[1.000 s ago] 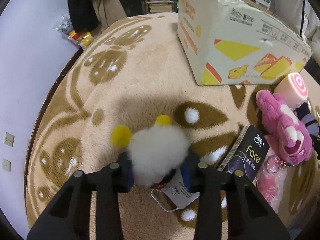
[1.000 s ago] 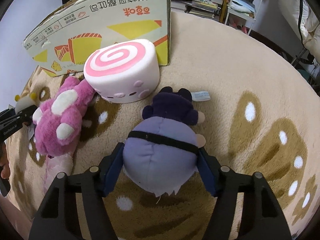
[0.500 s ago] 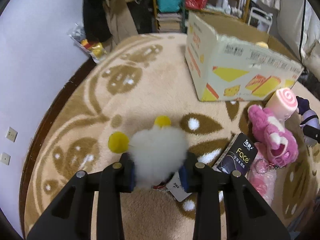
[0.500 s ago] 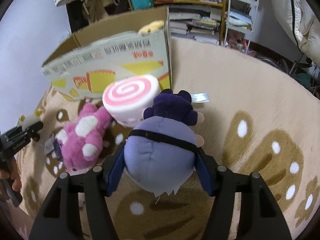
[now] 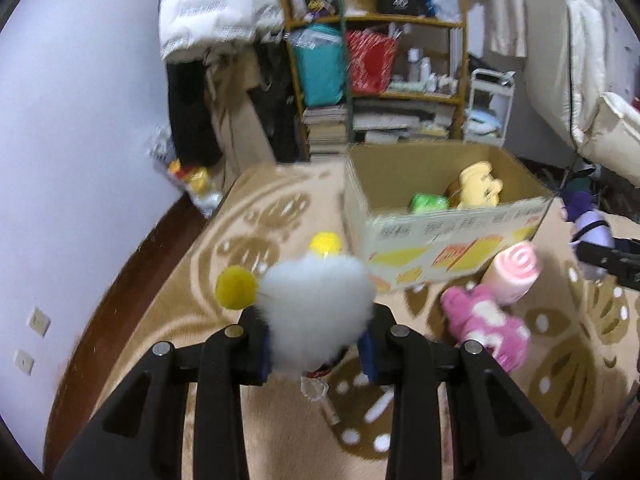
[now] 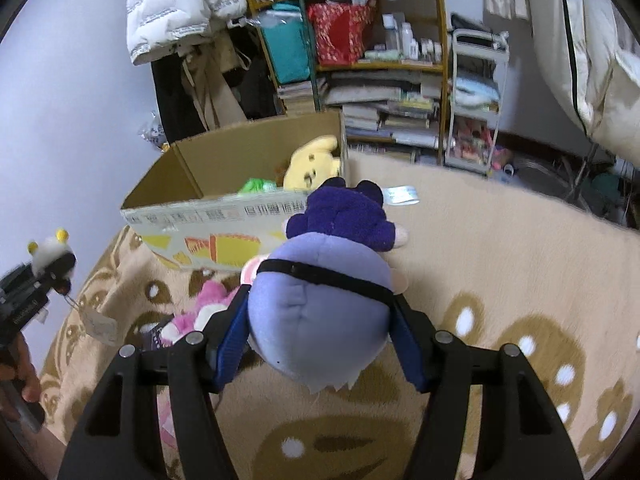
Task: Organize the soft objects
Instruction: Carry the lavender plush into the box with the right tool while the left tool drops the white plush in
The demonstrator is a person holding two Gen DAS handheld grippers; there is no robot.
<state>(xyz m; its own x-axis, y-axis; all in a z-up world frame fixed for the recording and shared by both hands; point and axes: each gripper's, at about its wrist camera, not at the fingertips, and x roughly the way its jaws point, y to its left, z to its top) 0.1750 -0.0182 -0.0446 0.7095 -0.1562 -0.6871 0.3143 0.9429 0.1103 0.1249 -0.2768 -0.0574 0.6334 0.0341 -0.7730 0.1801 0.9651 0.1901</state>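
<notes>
My left gripper (image 5: 316, 354) is shut on a white fluffy toy (image 5: 316, 312) with yellow pompoms, held up above the beige rug. A tag dangles under it. My right gripper (image 6: 320, 344) is shut on a lilac and purple plush doll (image 6: 320, 320), also lifted off the rug. An open cardboard box (image 5: 452, 236) stands ahead, with a yellow plush (image 5: 478, 184) and a green item (image 5: 428, 203) inside. A pink plush bear (image 5: 486, 324) and a pink swirl roll cushion (image 5: 516, 272) lie on the rug in front of the box. The left gripper with its toy (image 6: 48, 256) shows at the left edge of the right wrist view.
A patterned beige rug (image 6: 500, 272) covers the floor. Cluttered shelves (image 5: 384, 80) with books and bags stand behind the box. A white wall (image 5: 80, 160) runs on the left. A white wire trolley (image 6: 476, 100) stands by the shelves. A hand (image 6: 20, 380) holds the left gripper's handle.
Both grippers have risen off the rug with their toys and tilted up, so the box's inside and the shelves have come into view. The pink toys stayed on the rug.
</notes>
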